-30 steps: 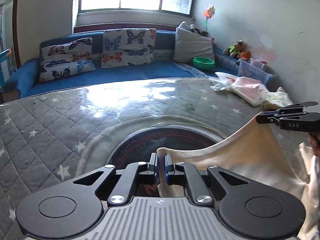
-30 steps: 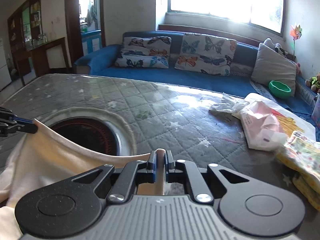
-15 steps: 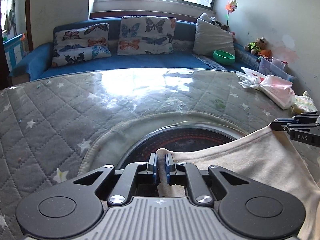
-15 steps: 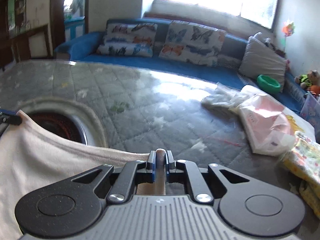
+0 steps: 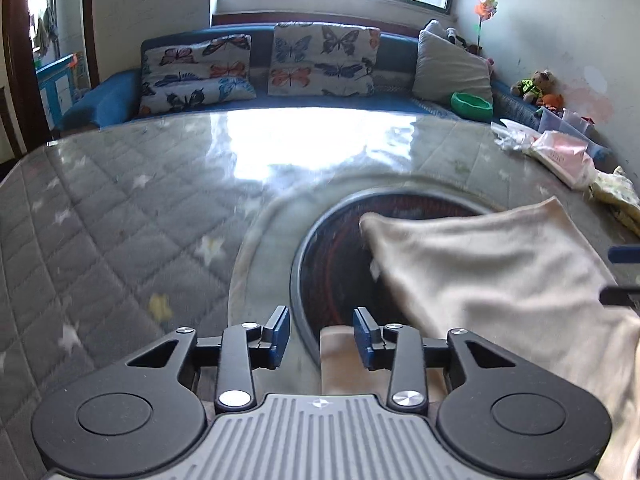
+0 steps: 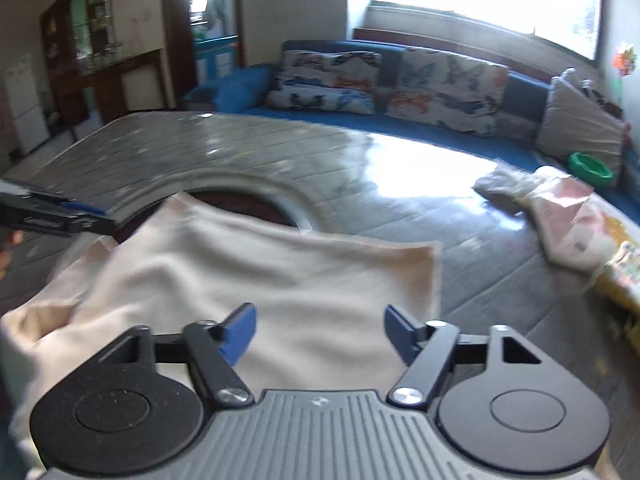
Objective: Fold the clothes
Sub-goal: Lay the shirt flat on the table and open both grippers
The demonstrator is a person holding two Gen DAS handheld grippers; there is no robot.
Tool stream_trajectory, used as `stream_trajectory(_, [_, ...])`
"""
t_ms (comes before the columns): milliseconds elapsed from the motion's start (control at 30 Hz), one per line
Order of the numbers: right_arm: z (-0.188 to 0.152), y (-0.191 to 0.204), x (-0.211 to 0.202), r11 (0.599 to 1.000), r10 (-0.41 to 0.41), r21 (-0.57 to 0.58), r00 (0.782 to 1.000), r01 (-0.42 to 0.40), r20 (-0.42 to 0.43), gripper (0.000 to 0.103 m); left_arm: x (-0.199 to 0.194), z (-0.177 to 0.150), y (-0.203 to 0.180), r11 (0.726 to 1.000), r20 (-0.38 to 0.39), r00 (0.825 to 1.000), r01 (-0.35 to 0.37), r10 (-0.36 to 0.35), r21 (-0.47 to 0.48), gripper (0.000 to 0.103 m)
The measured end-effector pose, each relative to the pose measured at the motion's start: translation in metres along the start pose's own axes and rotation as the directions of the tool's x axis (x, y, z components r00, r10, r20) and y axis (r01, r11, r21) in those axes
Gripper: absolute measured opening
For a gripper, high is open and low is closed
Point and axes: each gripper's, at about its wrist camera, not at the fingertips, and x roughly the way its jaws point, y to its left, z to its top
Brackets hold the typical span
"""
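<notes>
A cream garment [image 5: 492, 276] lies folded over on the quilted grey table [image 5: 120, 208], partly covering a dark round inset [image 5: 332, 256]. It also shows in the right wrist view [image 6: 288, 276]. My left gripper [image 5: 321, 336] is open and empty, just behind the garment's near left edge. My right gripper [image 6: 318, 332] is open and empty, low over the garment. The left gripper's fingers [image 6: 60, 216] show at the left edge of the right wrist view.
A pile of other clothes, pink [image 5: 564, 156] and yellow patterned [image 5: 616, 200], sits at the table's far right. A blue sofa [image 5: 280, 100] with butterfly cushions and a green bowl [image 5: 472, 104] lies beyond the table.
Both grippers have opened and let go of the cream garment's corners. The garment has dropped flat onto the table. Both grippers have pulled back from it.
</notes>
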Motion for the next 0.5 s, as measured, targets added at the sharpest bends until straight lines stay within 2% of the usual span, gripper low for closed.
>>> stream_trajectory(233, [-0.025, 0.044, -0.028, 0.995, -0.001, -0.099, 1.0, 0.004, 0.029, 0.083, -0.001, -0.008, -0.008, 1.0, 0.011, 1.0, 0.005, -0.005, 0.018, 0.036])
stream_trajectory(367, [-0.034, 0.054, -0.04, 0.995, 0.002, -0.105, 0.999, 0.003, 0.046, 0.087, -0.007, -0.012, -0.006, 1.0, 0.03, 0.999, 0.016, -0.015, -0.006, 0.037])
stream_trajectory(467, [-0.039, 0.058, -0.046, 0.995, 0.009, -0.097, 0.999, -0.004, 0.05, 0.088, -0.007, -0.015, -0.006, 1.0, 0.023, 1.0, 0.02, -0.02, -0.004, 0.036])
stream_trajectory(500, [-0.04, 0.058, -0.047, 0.996, 0.011, -0.09, 0.999, -0.006, 0.05, 0.089, -0.007, -0.016, -0.007, 1.0, 0.031, 0.999, 0.01, -0.01, 0.005, 0.033])
